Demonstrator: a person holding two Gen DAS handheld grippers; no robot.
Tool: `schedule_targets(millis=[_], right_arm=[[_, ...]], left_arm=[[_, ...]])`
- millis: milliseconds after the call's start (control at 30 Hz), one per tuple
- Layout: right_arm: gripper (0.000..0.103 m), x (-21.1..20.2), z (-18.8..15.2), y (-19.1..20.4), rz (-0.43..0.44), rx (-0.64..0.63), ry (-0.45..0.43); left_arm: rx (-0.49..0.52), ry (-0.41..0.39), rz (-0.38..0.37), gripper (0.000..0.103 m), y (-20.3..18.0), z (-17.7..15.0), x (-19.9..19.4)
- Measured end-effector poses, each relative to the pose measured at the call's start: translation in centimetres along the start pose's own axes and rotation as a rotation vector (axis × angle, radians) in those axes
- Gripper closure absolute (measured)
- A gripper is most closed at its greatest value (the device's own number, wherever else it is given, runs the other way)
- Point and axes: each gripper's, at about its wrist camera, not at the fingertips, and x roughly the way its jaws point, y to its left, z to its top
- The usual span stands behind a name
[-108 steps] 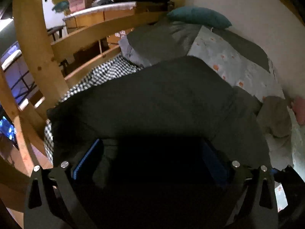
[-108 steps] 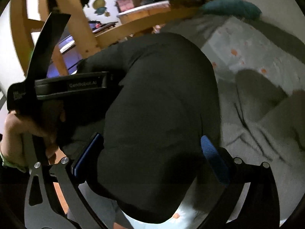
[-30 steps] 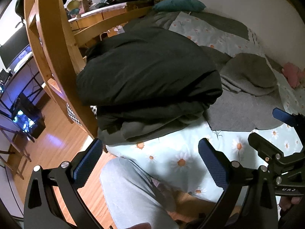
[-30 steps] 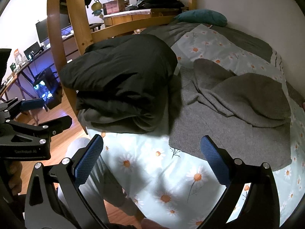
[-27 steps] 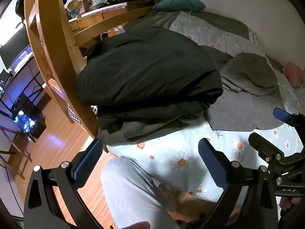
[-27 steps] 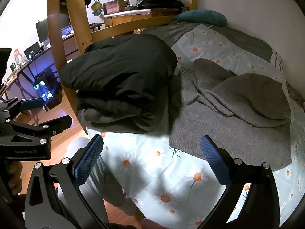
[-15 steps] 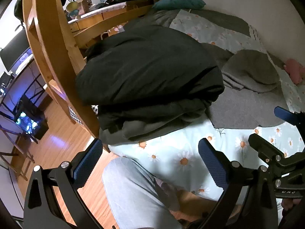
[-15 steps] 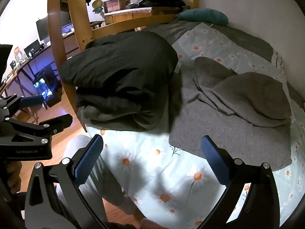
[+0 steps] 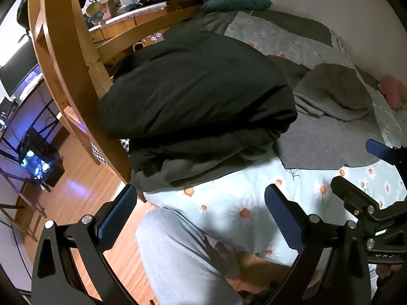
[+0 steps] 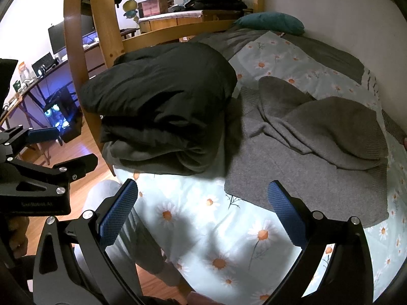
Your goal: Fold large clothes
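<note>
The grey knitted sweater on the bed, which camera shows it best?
The right wrist view: the grey knitted sweater lies there almost whole, spread flat with a rumpled part on top, beside the folded dark jacket. The left wrist view shows less, partly hidden behind the jacket and the right gripper.

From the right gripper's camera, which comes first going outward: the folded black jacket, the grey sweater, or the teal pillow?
Seen from the right gripper:
1. Grey sweater, just ahead to the right, spread on the daisy bedsheet.
2. Folded black jacket, ahead left by the bed edge; close to the sweater's range.
3. Teal pillow, far end by the wall.
</note>
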Motion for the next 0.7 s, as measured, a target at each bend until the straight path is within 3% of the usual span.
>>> schedule_targets(millis=[700], right_arm=[[0.003,-0.05,-0.15,-0.12,-0.002,-0.003,-0.004]], left_arm=[[0.0,-0.008,-0.004,0.005,0.05,0.14,0.08]])
